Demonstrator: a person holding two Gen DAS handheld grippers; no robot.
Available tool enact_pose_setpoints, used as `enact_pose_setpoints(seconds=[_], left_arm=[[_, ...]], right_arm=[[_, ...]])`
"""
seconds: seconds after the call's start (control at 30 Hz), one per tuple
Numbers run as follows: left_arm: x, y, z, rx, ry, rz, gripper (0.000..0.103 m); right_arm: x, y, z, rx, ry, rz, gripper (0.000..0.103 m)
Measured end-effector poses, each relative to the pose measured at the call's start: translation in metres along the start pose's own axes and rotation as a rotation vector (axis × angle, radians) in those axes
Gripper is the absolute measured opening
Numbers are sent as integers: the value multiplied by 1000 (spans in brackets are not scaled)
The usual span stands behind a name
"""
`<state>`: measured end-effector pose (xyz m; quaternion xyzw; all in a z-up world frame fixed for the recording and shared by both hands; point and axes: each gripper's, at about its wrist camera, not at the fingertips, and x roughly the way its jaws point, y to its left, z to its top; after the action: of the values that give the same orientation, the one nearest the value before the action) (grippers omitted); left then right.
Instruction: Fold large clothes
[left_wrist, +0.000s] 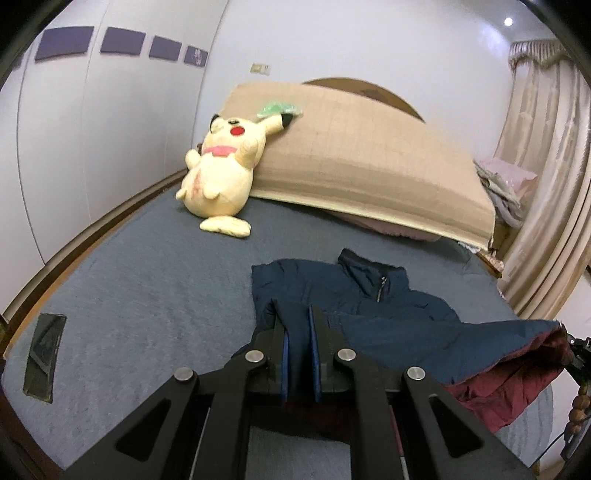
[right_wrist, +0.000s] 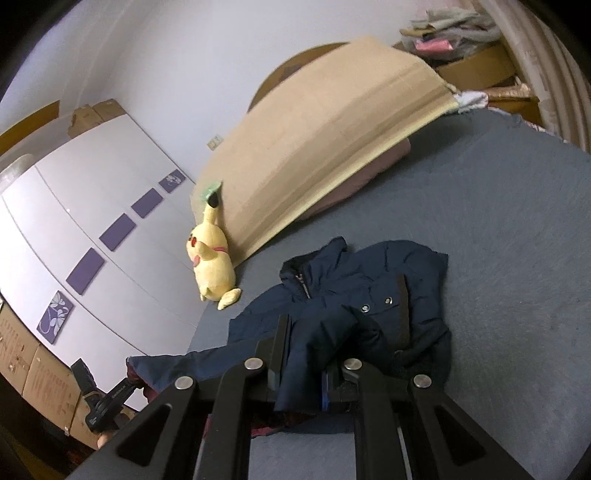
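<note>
A navy padded jacket (left_wrist: 388, 295) with dark red lining lies on the grey-blue bed cover (left_wrist: 147, 288), collar toward the headboard. My left gripper (left_wrist: 295, 332) is shut on a fold of its navy fabric, which rises between the two fingers. The lower hem is lifted off the bed and shows the red lining (left_wrist: 517, 384). In the right wrist view the same jacket (right_wrist: 369, 280) drapes over my right gripper (right_wrist: 306, 354), which is shut on a bunch of navy fabric; its right finger is mostly hidden by cloth. The left gripper (right_wrist: 107, 402) appears at the lower left, holding the other end of the hem.
A yellow plush toy (left_wrist: 221, 173) leans against a tan mat (left_wrist: 362, 155) at the head of the bed. A dark phone (left_wrist: 44, 354) lies on the cover at the left. Curtains (left_wrist: 546, 184) hang on the right, and a white wardrobe (right_wrist: 92, 221) stands beside the bed.
</note>
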<state>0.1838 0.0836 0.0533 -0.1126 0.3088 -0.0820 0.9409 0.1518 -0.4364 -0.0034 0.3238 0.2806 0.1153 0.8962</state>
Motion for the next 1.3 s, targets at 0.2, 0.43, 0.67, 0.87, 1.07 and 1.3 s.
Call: enact_pose_setpoints(seconds=[0.2,0.43,0.67,0.87,1.07,1.3], left_arm=[[-48,2,-13,-13,-72,-1,10],[-92,4,-39,-14,-111,-11,10],[-120,3,-67,-2,-126,-14,10],[-134,1,-83,13,-128,-13,10],[-144,3,-96,7,-115,-15,10],[-152,10,-108,-3,-94,-7,10]], right_arm=[[-43,22,-17,-37,-53,24,12],[-83,29,-47,-34,-89,54,12],[-113,24,-82,-21,-100,74,12],[-127,18,-99,-11,-104,91,11],[-136,16,-110,-13,-94,101,11],[-149,10,-126,2,-91,107,11]])
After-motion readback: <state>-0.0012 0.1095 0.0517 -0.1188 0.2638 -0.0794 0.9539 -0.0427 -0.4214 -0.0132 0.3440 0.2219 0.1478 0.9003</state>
